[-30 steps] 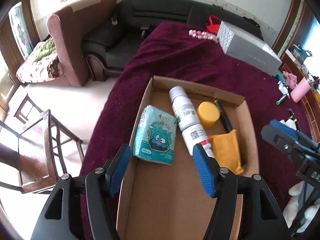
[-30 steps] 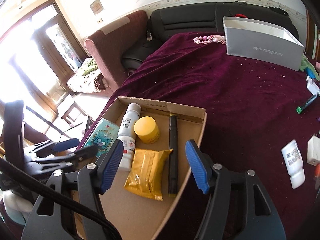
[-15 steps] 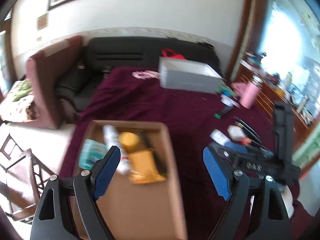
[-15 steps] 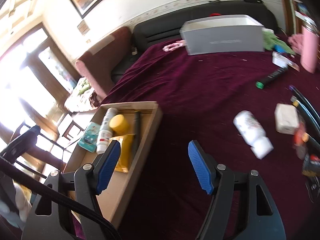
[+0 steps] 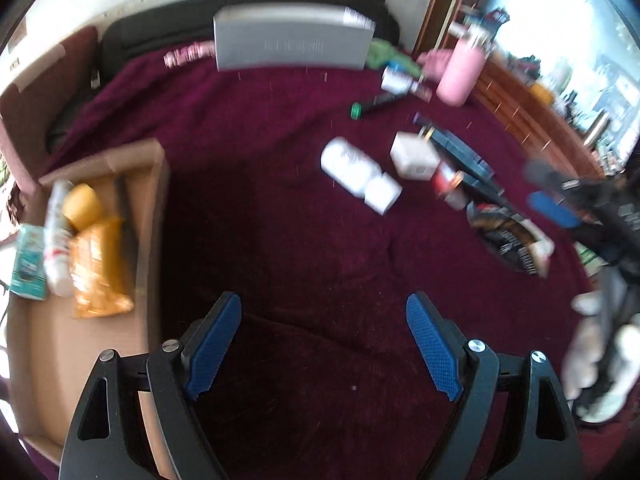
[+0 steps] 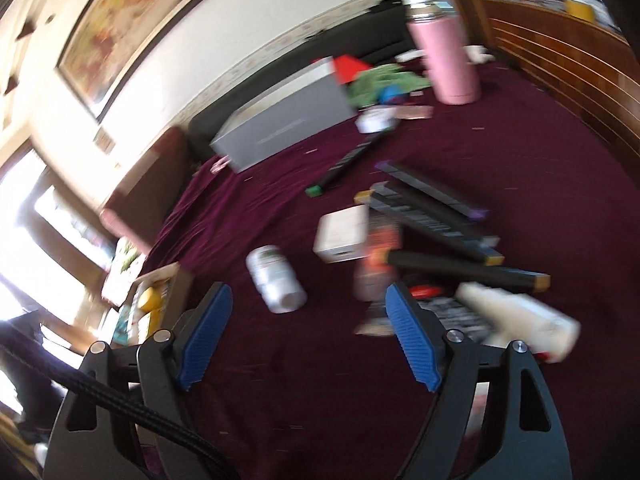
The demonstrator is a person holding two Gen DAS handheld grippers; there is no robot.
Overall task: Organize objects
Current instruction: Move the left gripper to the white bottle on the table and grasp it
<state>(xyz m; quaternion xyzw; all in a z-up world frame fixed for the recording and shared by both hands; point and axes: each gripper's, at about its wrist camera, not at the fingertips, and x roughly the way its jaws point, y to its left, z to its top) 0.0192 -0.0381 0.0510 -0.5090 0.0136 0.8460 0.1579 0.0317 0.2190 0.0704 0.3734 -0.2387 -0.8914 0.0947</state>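
Both grippers empty, over the maroon cloth [image 5: 280, 160]. Landmark: white bottle [image 5: 360, 176], lying on its side on the cloth.

Left gripper [image 5: 322, 346]: jaws spread wide, nothing between them, only bare cloth. Bottle sits ahead of it and a bit right. In the left wrist view the bottle's long axis runs diagonally, cap end toward the lower right.

Right gripper [image 6: 308, 336]: jaws opening, nothing between the pads. In the right wrist view the bottle [image 6: 276, 278] lies just ahead of the left finger, a little left of centre, with its axis pointing roughly back toward the gripper and tilted. My read: the right gripper is nearer and the likelier one to take it.

Around the bottle:
- white box [image 5: 414, 158] just right of it
- small orange-and-white bottle [image 6: 376, 264] right of it, past the white box, blurred
- dark long boxes [image 6: 440, 220] further right
- green-capped marker [image 5: 374, 104] beyond it
- grey box [image 5: 290, 42] well beyond, at the far edge of the cloth
- pink flask [image 5: 462, 74] beyond and right
- cardboard tray [image 5: 154, 168] well to the left, already holding several items

What matters: the jaws close across the frame, so the bottle must sit between the pads with its axis running along the fingers. It needs a small shift left, maybe some roll. Motion blur makes finer alignment hard to judge.
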